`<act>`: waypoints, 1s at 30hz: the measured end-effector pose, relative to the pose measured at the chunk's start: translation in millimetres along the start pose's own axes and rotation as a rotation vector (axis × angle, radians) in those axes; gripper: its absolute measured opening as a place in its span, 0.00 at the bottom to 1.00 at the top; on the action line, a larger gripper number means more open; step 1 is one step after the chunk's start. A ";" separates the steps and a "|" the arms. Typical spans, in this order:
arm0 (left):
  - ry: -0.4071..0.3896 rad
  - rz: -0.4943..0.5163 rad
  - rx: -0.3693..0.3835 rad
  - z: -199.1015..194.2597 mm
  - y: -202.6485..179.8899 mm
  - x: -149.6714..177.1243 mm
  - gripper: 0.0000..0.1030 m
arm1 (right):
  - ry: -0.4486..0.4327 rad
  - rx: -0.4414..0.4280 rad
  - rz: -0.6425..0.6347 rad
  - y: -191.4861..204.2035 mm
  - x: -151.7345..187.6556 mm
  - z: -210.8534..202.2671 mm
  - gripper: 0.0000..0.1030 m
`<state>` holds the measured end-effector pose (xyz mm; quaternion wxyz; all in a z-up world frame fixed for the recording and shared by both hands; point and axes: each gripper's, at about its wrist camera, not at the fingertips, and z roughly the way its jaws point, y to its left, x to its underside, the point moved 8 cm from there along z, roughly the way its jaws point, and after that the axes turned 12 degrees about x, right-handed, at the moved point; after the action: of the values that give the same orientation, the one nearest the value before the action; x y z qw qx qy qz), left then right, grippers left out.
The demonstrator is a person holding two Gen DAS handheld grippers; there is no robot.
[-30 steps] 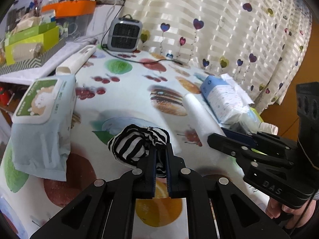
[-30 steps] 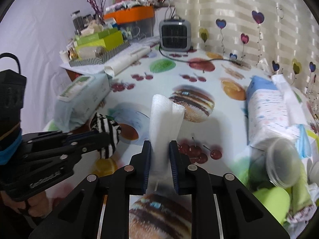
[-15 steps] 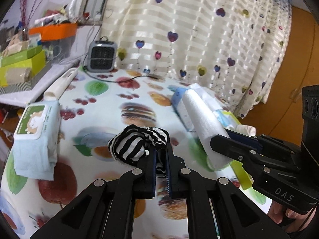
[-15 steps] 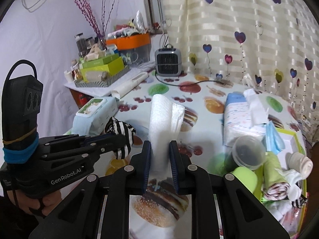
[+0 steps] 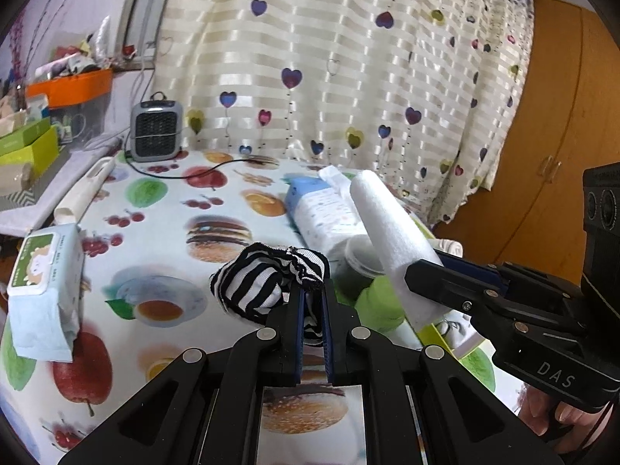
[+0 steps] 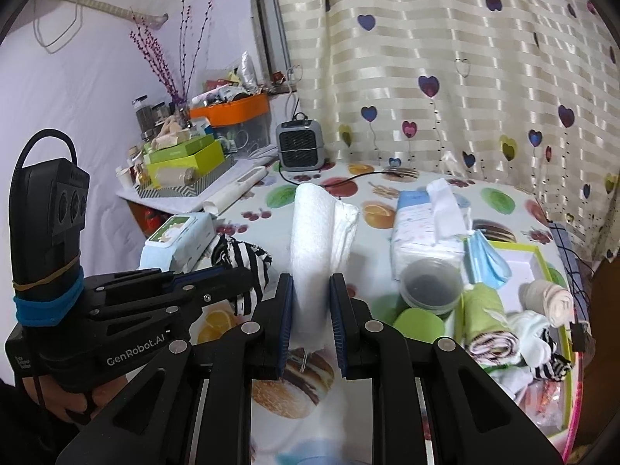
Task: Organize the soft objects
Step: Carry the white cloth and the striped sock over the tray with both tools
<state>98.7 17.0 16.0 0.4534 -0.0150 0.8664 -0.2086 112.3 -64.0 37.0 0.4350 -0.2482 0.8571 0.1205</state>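
My left gripper [image 5: 312,294] is shut on a black-and-white striped sock [image 5: 263,281], lifted above the fruit-print tablecloth [image 5: 162,209]. My right gripper [image 6: 310,290] is shut on a rolled white towel [image 6: 316,240] that sticks up between its pads. In the left wrist view the towel [image 5: 391,232] and the right gripper [image 5: 422,271] are at the right. In the right wrist view the sock [image 6: 240,257] and the left gripper [image 6: 248,275] are at the left. A green-rimmed tray [image 6: 542,259] at the right holds rolled towels and socks [image 6: 503,321].
A wet-wipes pack [image 5: 44,279] lies at the table's left edge. A blue tissue pack [image 6: 422,232], a lidded plastic cup [image 6: 430,286] and a green cup [image 6: 418,321] stand beside the tray. A small grey heater [image 5: 155,131] with its cord stands at the back, before the curtain.
Both grippers have risen and moved right across the table with the sock and the towel still held. The tray with rolled cloths has come into the right wrist view.
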 end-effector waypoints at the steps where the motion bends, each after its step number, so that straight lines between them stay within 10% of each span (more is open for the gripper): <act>1: 0.001 0.003 0.001 0.2 -2.6 -0.1 0.07 | -0.001 0.001 0.003 -1.5 0.7 -1.8 0.19; 30: 0.047 0.114 0.101 57.1 -77.2 -20.9 0.07 | -0.027 0.154 0.194 -114.6 14.0 -31.1 0.19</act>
<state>143.6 -68.9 32.6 0.4445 0.0621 0.8646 -0.2259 144.7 -178.8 45.2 0.4507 -0.1282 0.8778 0.0993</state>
